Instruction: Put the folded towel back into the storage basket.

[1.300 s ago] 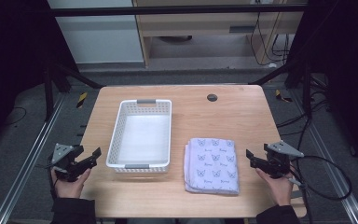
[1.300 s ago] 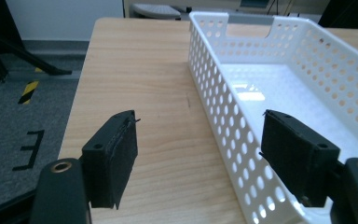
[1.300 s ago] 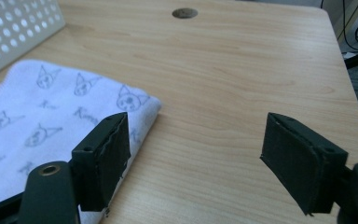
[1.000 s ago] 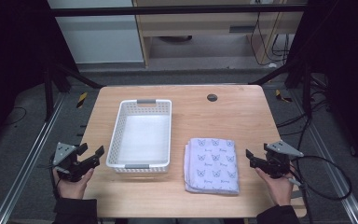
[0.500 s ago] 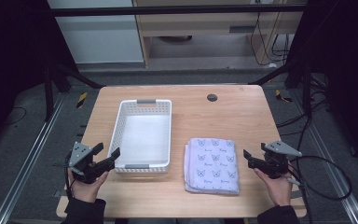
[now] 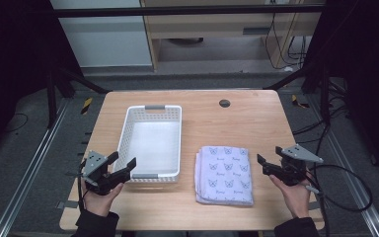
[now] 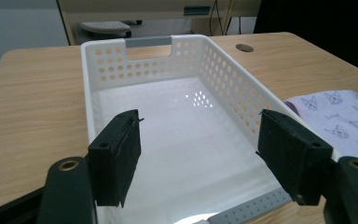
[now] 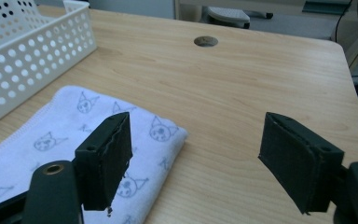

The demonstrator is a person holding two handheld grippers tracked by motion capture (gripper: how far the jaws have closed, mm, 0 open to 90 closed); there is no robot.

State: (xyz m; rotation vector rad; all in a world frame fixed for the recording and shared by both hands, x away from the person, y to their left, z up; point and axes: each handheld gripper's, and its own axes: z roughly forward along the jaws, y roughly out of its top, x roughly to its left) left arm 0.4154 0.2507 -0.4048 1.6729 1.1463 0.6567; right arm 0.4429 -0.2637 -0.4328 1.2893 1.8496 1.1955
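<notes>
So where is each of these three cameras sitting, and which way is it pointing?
High view: above the person's side, looking forward and down at the table; both forearms show, with the left gripper and right gripper.
Left gripper view: rides the left gripper, looks between its open jaws into the basket.
Right gripper view: rides the right gripper, looks between its open jaws over the towel.
Shared: basket and towel appear in all three.

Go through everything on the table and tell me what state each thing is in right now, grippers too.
White basket: upright, empty.
Towel: folded, lying flat on the table to the right of the basket, not gripped.
Left gripper: open, holding nothing, jaws at the basket's near end.
Right gripper: open, holding nothing, just right of the towel.
</notes>
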